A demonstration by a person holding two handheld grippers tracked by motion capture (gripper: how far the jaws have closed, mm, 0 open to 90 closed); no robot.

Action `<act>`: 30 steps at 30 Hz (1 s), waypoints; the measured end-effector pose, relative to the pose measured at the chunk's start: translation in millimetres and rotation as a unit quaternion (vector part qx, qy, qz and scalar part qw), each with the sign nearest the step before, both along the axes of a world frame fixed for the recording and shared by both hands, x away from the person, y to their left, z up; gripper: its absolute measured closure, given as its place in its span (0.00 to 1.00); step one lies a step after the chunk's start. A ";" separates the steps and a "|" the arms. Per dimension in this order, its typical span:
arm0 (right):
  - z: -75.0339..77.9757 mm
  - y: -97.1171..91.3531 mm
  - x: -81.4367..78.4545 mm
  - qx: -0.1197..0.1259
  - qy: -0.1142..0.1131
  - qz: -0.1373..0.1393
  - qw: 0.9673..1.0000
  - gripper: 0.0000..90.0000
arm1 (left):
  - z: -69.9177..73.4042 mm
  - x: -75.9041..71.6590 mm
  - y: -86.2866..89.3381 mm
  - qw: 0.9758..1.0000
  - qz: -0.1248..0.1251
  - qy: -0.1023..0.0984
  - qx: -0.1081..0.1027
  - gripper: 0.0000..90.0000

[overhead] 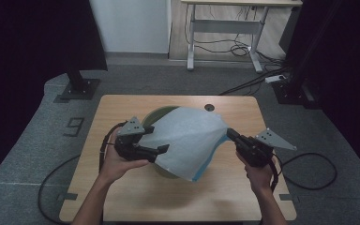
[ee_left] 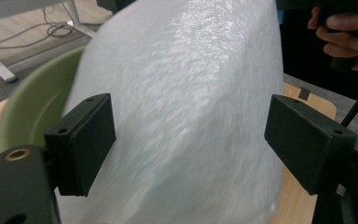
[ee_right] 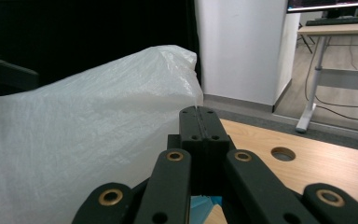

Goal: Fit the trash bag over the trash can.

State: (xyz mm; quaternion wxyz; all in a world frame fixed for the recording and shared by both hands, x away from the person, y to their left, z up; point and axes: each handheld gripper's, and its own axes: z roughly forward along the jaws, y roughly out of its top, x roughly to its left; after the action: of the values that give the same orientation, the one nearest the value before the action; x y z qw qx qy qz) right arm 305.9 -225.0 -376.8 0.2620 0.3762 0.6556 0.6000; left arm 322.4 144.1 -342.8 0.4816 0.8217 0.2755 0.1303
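1. Holding the handles from the table's near edge, the person's two hands work either side of the middle: the left hand (overhead: 117, 159) carries the left gripper (overhead: 161, 149), the right hand (overhead: 258, 173) carries the right gripper (overhead: 230, 134).

2. The right gripper's jaws are pressed fully together, and the white bag (overhead: 187, 140) appears pinched between them at its right corner. The right gripper view shows the sheet (ee_right: 74, 144) running off to the left from the closed jaws. That grip seems meant to keep one side of the bag taut and lifted.

3. The left gripper's jaws stand wide apart, with the bag (ee_left: 186, 112) between them but neither pad pressing on it. It looks poised to take the opposite side so the bag can be stretched.

4. The bag hangs draped over the green bowl (overhead: 161, 115), which sits at the middle of the table (overhead: 122, 197), slightly toward the far edge. Its green rim (ee_left: 32, 98) shows on the left side; the rest lies under the sheet. A blue strip edges the bag's near hem (overhead: 201, 174).

5. Judging by this, the bag is being spread over the bowl, probably to line or cover it.

6. Toward the far right corner, a small round hole (overhead: 209, 107) pierces the tabletop.
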 end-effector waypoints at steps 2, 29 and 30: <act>0.3 1.3 -0.9 0.000 -0.001 0.002 1.000 0.99 | -1.2 0.9 -2.7 1.000 -0.002 0.002 -0.001 0.21; -3.1 10.6 -6.3 0.006 0.001 0.026 1.000 0.98 | -13.6 13.4 -12.5 0.998 -0.020 0.029 -0.054 1.00; -3.4 10.8 -6.3 0.006 0.001 0.027 1.000 0.98 | -13.5 13.7 -11.8 0.998 -0.019 0.030 -0.058 1.00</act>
State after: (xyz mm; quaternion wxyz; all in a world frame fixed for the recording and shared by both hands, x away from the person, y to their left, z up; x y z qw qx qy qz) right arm 299.6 -214.3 -380.2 0.2432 0.3608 0.6623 0.6100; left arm 336.1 132.3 -356.3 0.5223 0.8011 0.2810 0.0806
